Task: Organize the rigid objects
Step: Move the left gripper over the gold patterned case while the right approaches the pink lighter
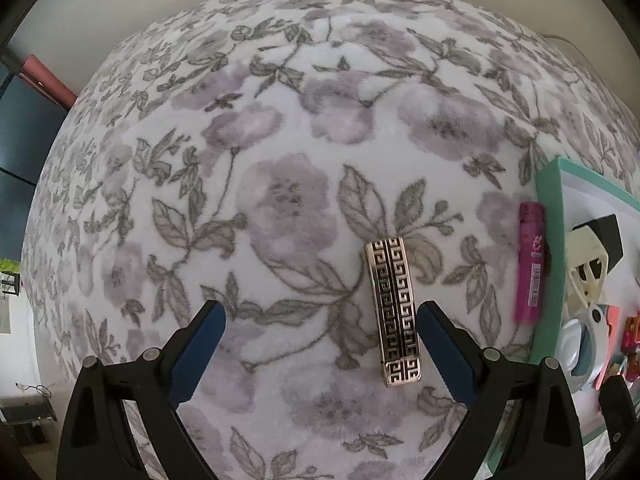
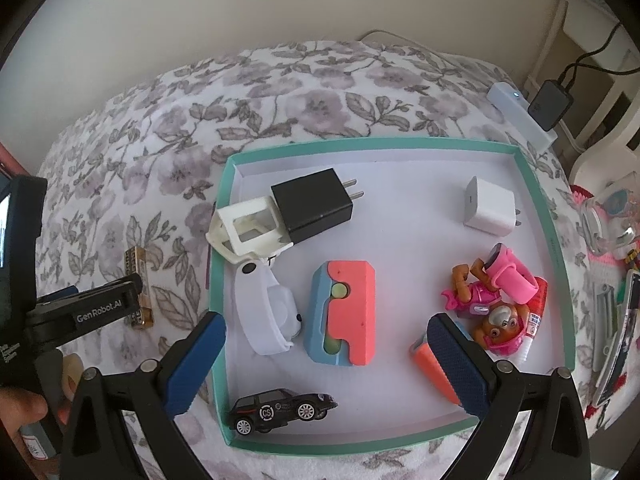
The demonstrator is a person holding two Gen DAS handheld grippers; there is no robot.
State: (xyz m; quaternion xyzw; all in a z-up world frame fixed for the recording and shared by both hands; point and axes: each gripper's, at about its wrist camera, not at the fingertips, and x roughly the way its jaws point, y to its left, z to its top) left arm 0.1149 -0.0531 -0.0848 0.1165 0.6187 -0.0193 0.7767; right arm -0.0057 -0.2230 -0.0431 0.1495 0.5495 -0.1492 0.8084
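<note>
Most of the sorting looks done. The shallow teal-rimmed cardboard tray [image 2: 532, 216] on the floral blanket [image 1: 280, 140] already holds a black plug adapter [image 2: 312, 204], a white cube charger [image 2: 488, 210], a coral-and-blue block [image 2: 344, 312], a black toy car [image 2: 280, 410] and pink toy figures [image 2: 492, 300]. Still outside lie the metallic bar with a black key pattern [image 1: 394, 312] and a magenta tube [image 1: 530, 264] just beside the tray's wall. The left tool [image 1: 320, 348] hovers with jaws apart, the bar near its right finger. The right tool [image 2: 326, 360] is spread empty over the tray.
</note>
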